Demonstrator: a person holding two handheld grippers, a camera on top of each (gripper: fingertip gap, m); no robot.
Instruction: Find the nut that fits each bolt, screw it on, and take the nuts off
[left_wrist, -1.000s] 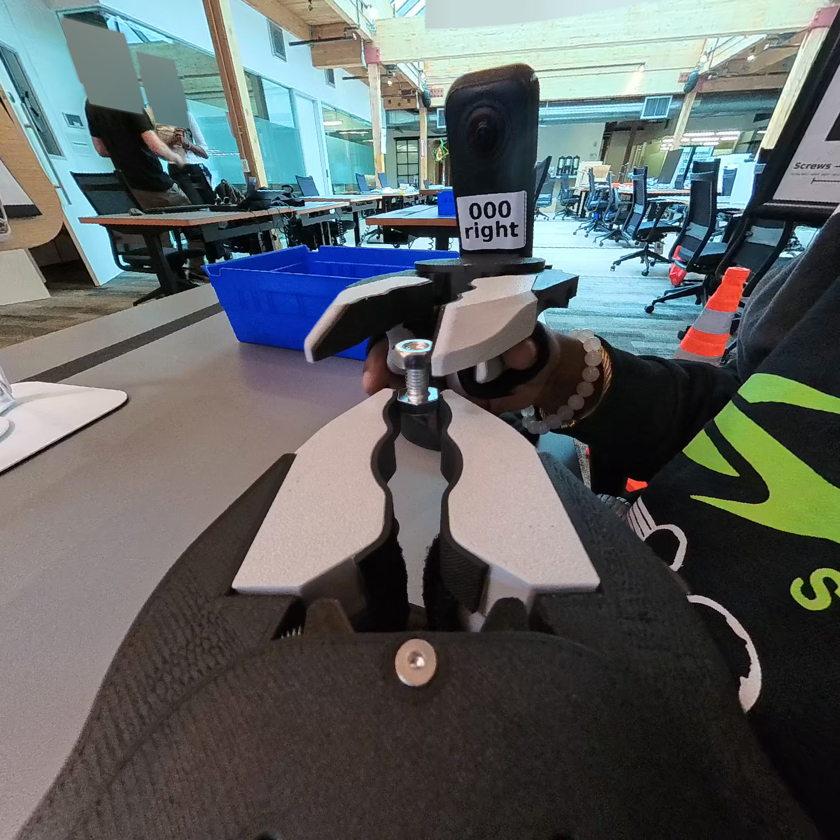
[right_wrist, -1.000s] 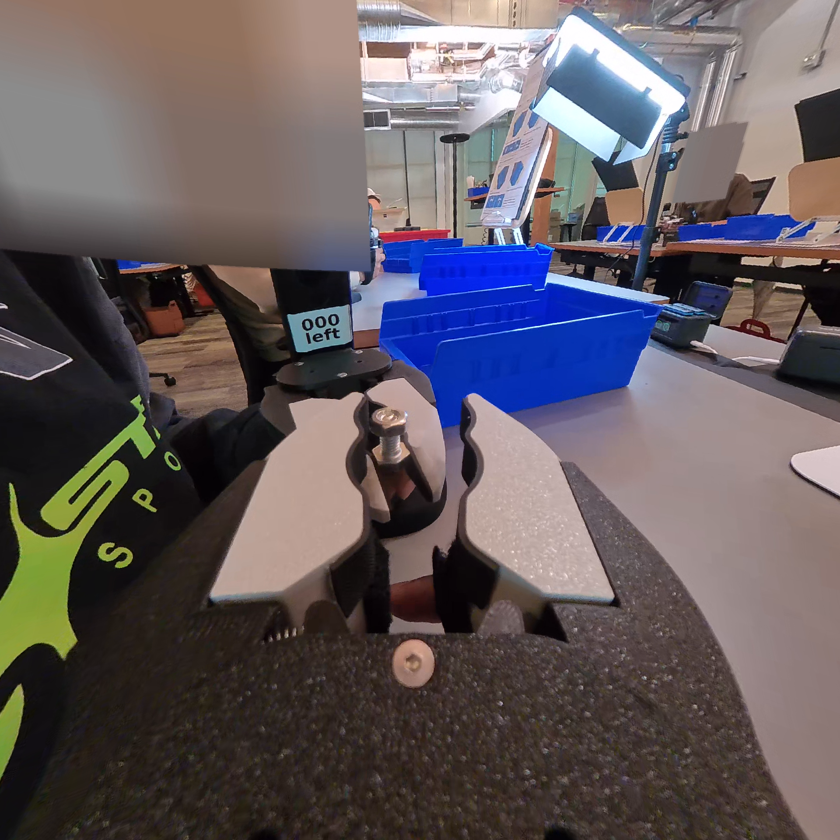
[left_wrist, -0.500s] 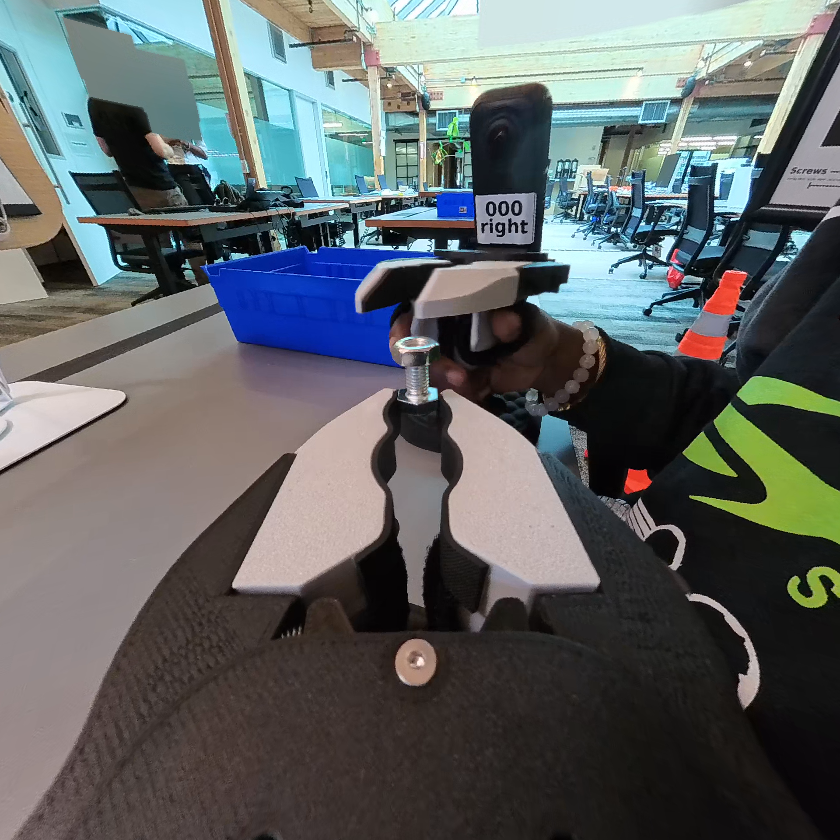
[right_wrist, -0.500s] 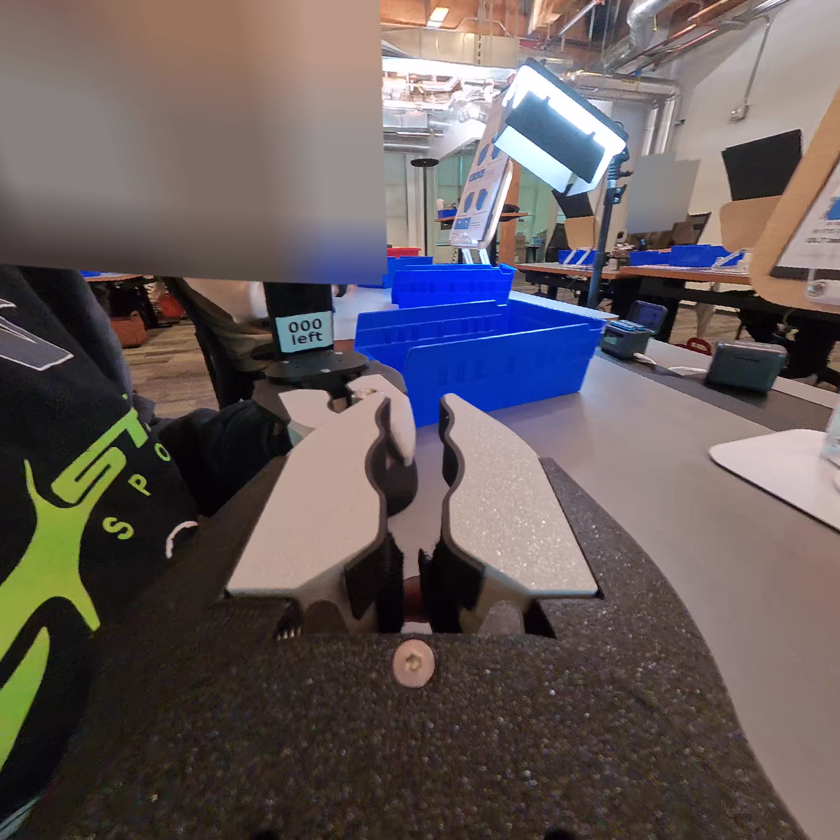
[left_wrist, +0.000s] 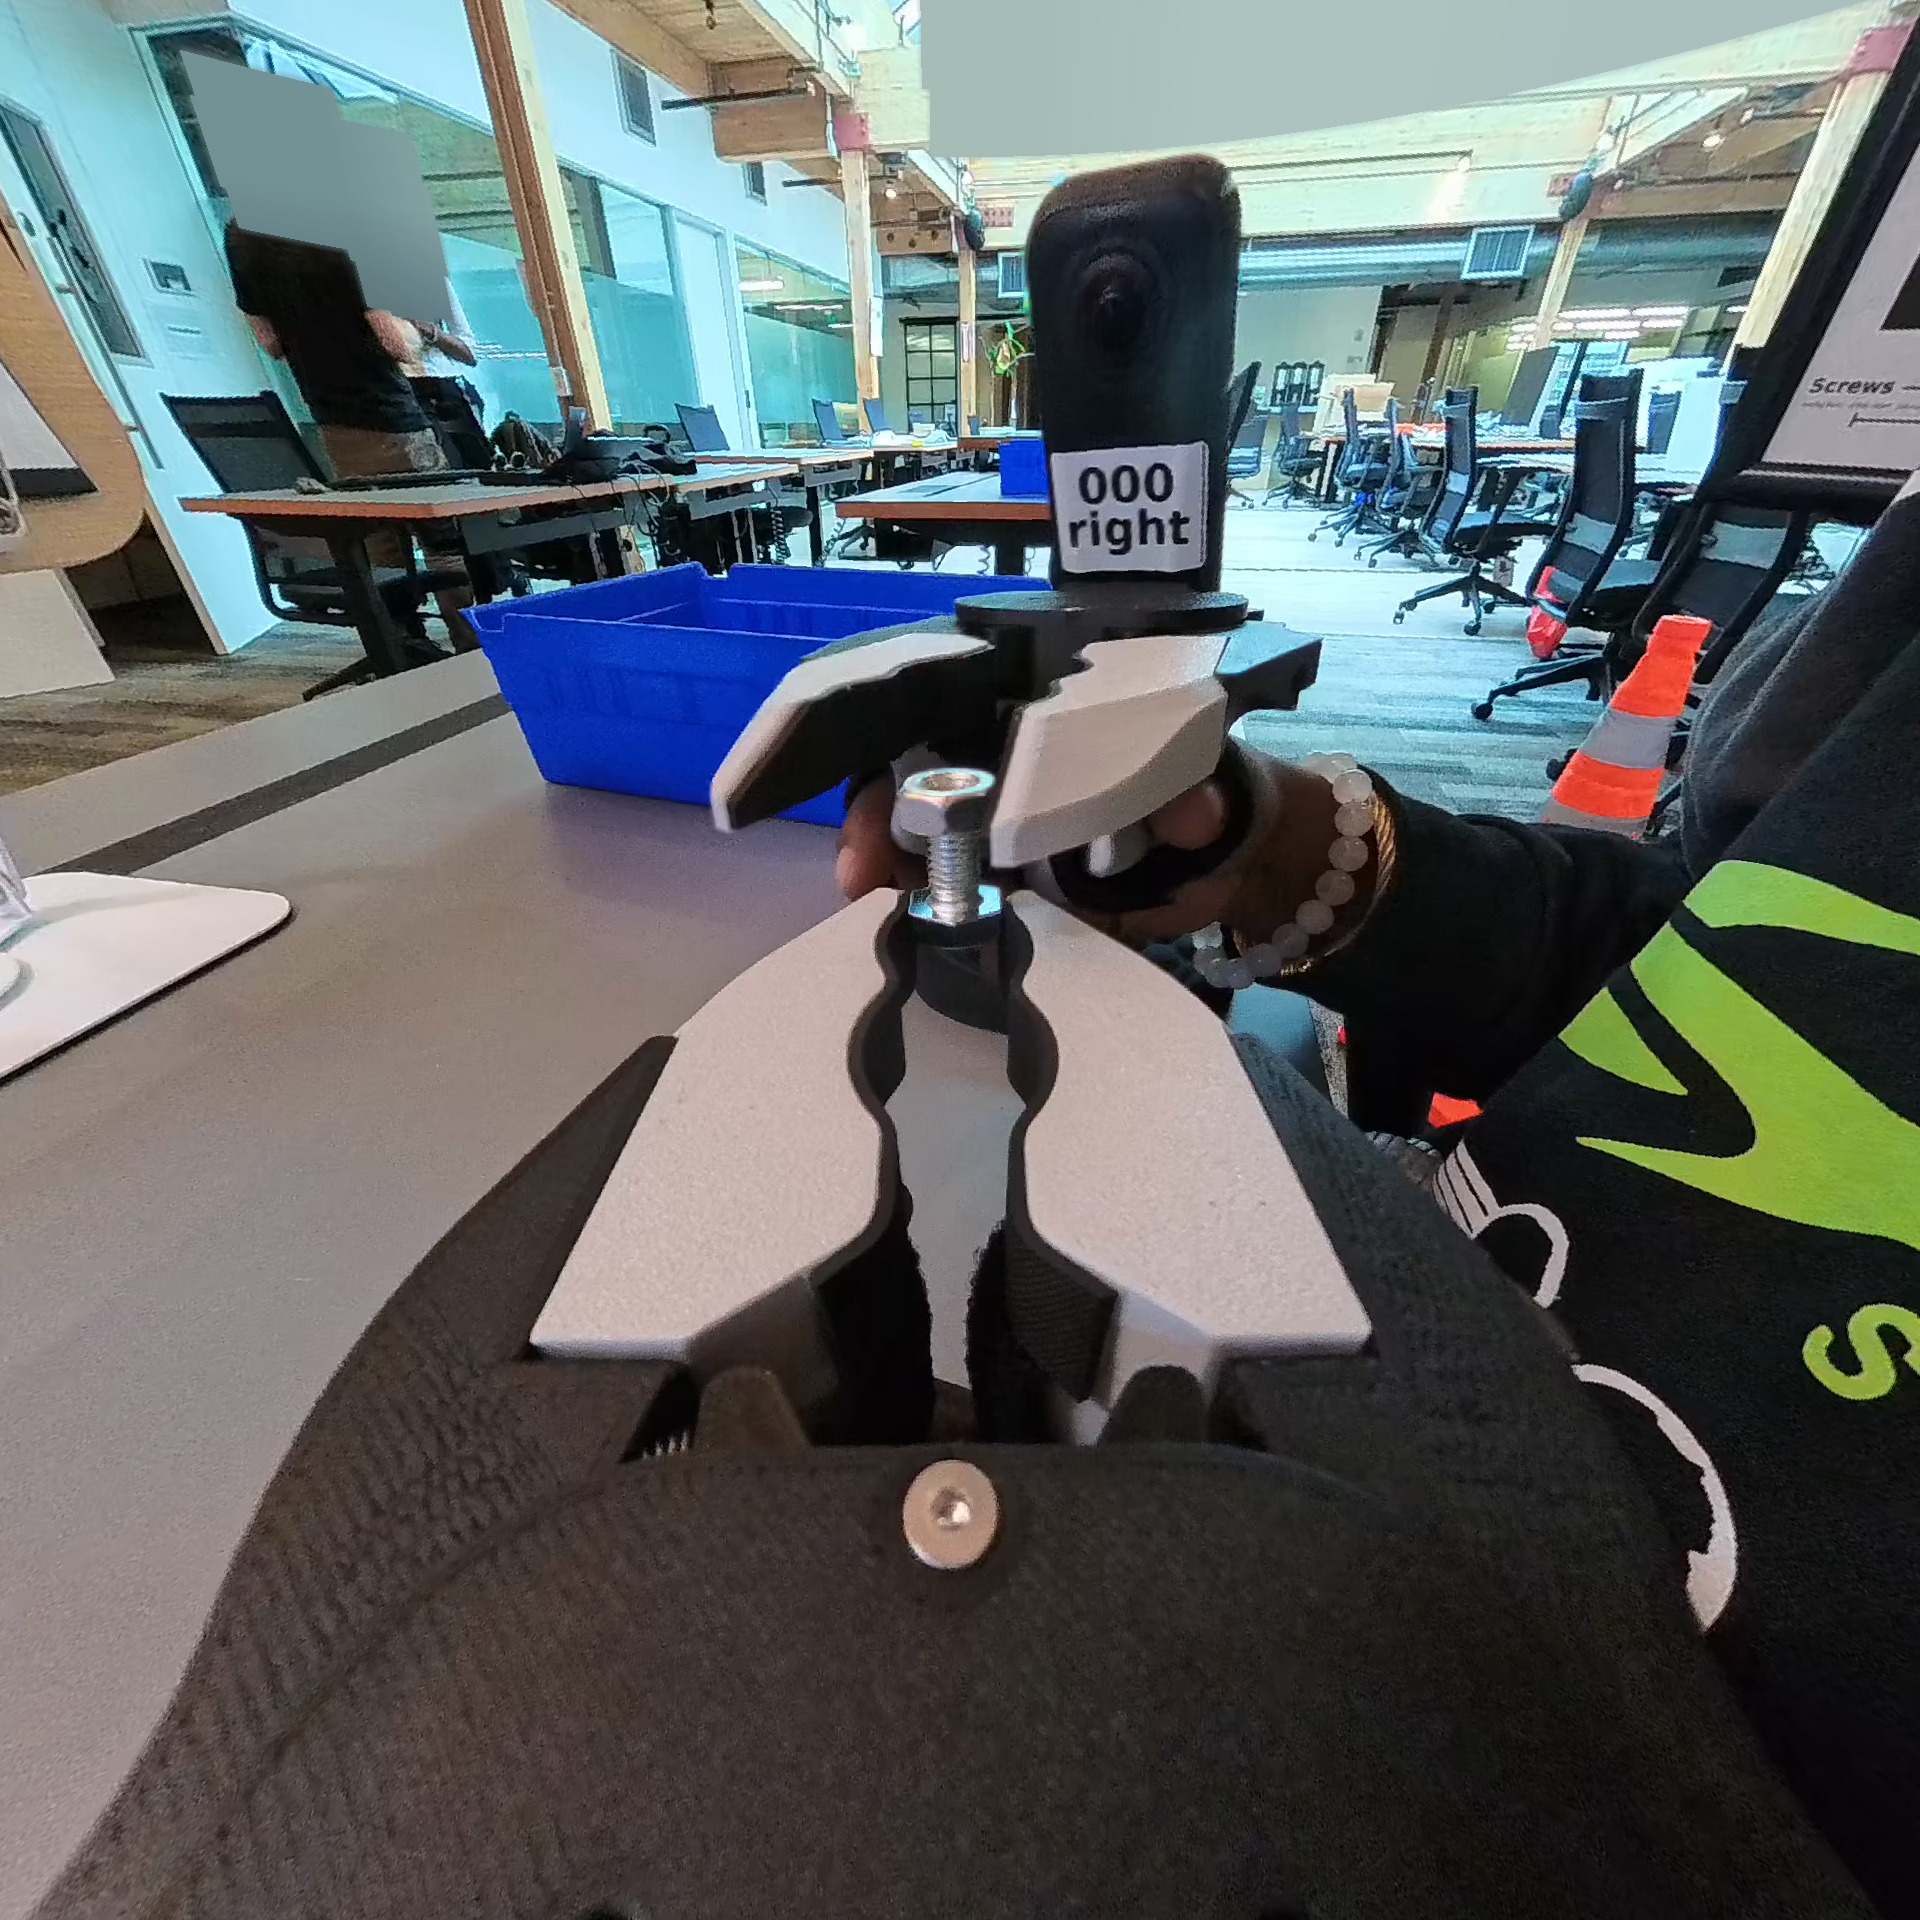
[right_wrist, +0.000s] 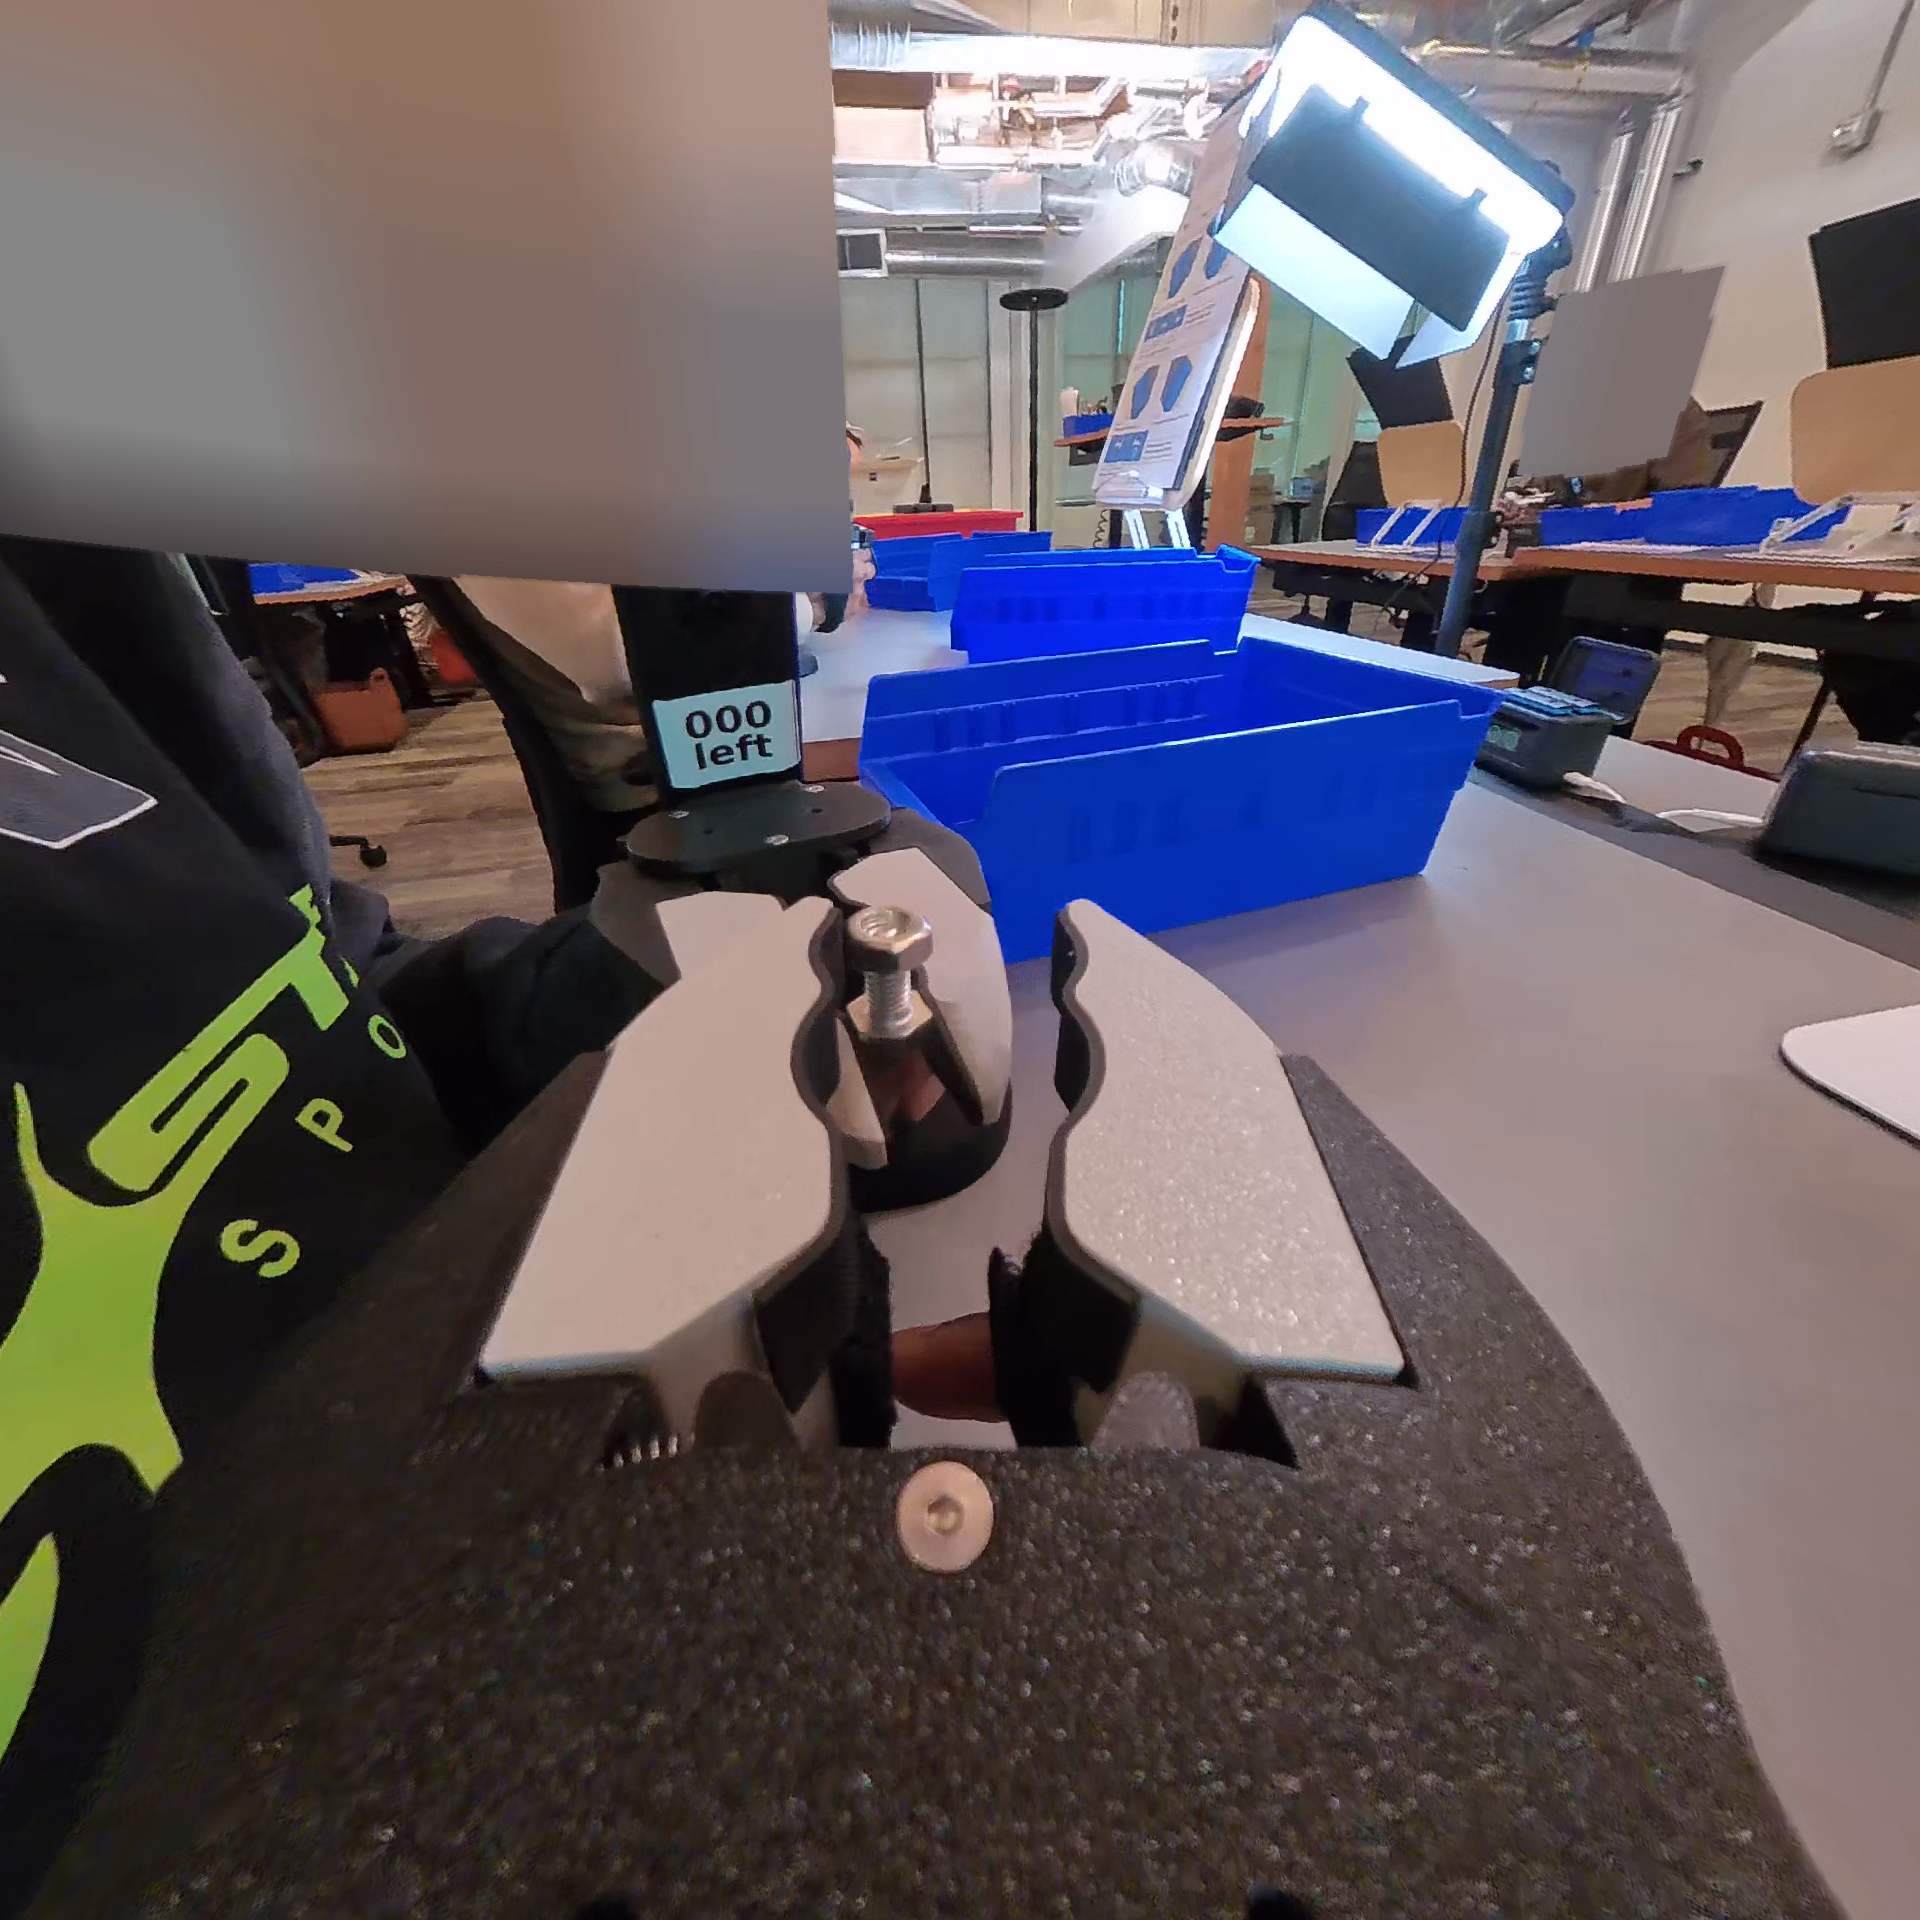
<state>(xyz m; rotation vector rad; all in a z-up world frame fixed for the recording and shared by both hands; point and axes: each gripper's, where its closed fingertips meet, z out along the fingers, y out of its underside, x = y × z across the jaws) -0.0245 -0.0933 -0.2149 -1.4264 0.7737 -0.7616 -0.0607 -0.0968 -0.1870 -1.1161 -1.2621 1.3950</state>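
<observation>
Right claw (left_wrist: 883, 748) reopened around bolt (left_wrist: 948, 852), left claw (left_wrist: 951, 935) clamping nut (left_wrist: 954, 911)

Both grippers, the left gripper (left_wrist: 954, 914) and the right gripper (right_wrist: 940, 997), are made of grey fingers, black rough bodies and one silver screw. A black top (left_wrist: 1714, 1039) with green marks and a bead bracelet (left_wrist: 1314, 883) are worn.

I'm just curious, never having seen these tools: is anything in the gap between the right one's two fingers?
Yes. In the right wrist view, the bolt stands upright between the right gripper's open fingers, held below by the left gripper.
</observation>
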